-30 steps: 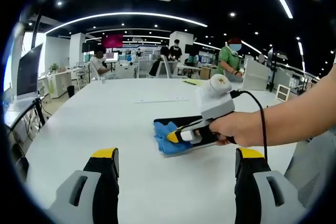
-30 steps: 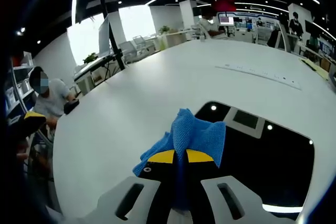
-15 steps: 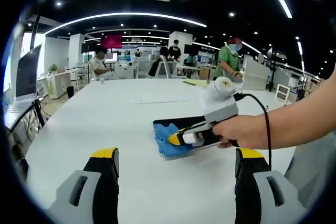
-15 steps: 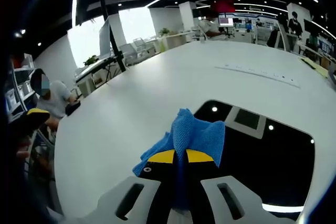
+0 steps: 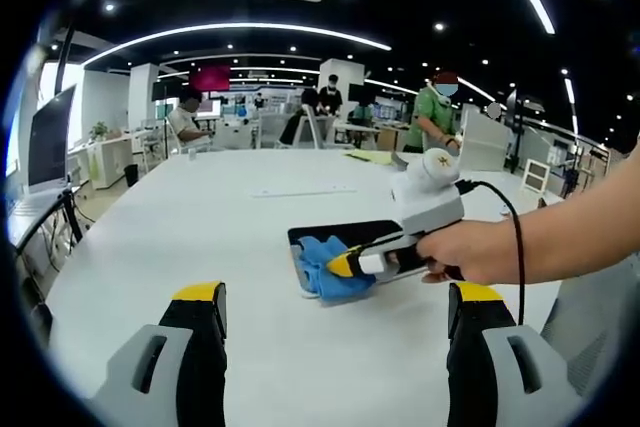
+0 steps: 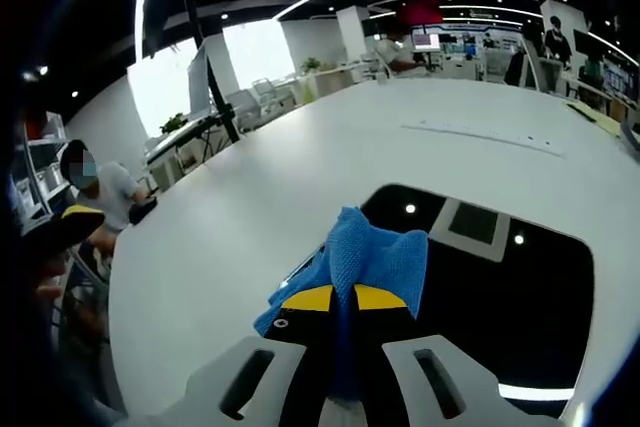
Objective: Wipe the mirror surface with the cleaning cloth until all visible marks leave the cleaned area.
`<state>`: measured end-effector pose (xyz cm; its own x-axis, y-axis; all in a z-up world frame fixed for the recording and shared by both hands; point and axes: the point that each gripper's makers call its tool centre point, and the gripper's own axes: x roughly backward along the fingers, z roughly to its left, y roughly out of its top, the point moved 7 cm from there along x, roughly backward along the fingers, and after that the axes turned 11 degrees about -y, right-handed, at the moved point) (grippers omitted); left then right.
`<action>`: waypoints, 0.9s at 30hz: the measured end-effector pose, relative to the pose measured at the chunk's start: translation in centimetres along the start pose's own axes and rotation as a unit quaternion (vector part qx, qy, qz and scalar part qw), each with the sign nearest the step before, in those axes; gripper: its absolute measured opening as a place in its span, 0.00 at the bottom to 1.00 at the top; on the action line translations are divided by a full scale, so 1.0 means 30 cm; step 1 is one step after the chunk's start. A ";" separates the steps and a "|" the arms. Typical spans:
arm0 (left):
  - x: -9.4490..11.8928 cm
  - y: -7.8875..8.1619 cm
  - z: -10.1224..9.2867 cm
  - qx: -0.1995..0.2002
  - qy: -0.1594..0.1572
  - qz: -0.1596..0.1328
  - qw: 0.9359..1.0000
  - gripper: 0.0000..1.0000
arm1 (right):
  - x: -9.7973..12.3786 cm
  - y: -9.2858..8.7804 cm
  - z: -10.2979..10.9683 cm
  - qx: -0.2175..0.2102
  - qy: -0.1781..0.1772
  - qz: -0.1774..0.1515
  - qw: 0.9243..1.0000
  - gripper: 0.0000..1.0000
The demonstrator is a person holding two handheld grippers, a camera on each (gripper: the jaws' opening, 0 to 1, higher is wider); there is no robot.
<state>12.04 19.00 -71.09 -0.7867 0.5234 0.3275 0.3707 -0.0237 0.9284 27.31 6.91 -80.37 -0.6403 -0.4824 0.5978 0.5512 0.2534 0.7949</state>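
Your right gripper (image 6: 333, 299) pinches the blue cleaning cloth (image 6: 372, 255) between its yellow-tipped fingers (image 6: 304, 298), low in the centre of the right gripper view. The cloth lies on the near edge of the dark mirror (image 6: 490, 277), which rests flat on the white tabletop (image 6: 300, 177) and reflects ceiling lights. In the left gripper view, your hand (image 5: 470, 252) holds that gripper at right of centre, while your left gripper (image 5: 336, 312) has its fingers spread wide at the bottom, holding nothing.
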 end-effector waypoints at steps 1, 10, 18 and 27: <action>-0.002 0.001 -0.002 0.000 -0.001 0.000 1.000 0.92 | 0.001 -0.001 -0.003 -0.002 0.000 0.000 1.000 0.01; -0.003 0.000 -0.005 -0.002 -0.002 0.001 1.000 0.92 | 0.026 -0.013 -0.012 -0.010 -0.004 -0.002 1.000 0.01; -0.012 0.005 -0.020 -0.003 -0.008 0.001 1.000 0.92 | 0.054 -0.028 -0.037 -0.017 -0.008 -0.004 1.000 0.01; -0.020 0.010 -0.027 -0.006 -0.012 0.002 1.000 0.92 | 0.079 -0.044 -0.080 -0.026 -0.018 -0.005 0.999 0.01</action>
<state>12.23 18.00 -70.85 -0.7736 0.5431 0.3266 0.3672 -0.0358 0.9294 26.35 3.41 -80.23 -0.6639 -0.4545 0.5939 0.5714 0.2041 0.7949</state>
